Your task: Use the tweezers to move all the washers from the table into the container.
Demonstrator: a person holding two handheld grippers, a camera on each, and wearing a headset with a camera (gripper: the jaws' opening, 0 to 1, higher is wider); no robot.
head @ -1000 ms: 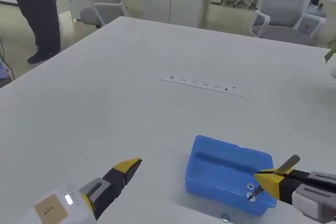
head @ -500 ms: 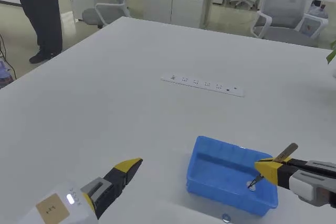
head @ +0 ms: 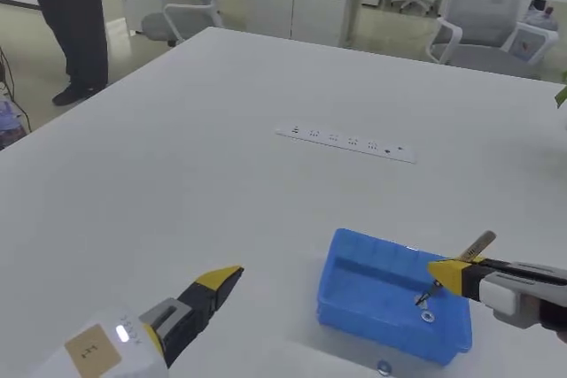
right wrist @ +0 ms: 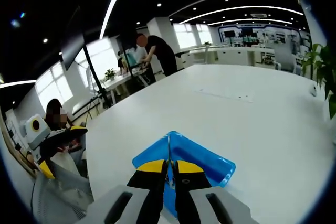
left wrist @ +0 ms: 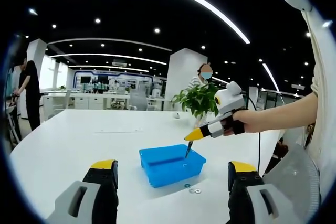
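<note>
Left gripper [left wrist: 173, 166]: nearest, jaws spread wide, idle, holding nothing, low over the white table [head: 177, 174]. A few small flat metal washers [left wrist: 192, 189] lie on the table just beside the near wall of the blue rectangular plastic container [head: 363, 285]. One small silver washer [head: 428, 316] sits inside it, under the tip of the thin metal tweezers [left wrist: 187, 150]. Right gripper [right wrist: 169, 167] is clamped on the tweezers above the container. Step looks like the drop-off; the tips are too small to tell if anything remains pinched. Next: swing down to the table washers and pinch one edge-on. White power strip [head: 345, 142] lies farther back.
</note>
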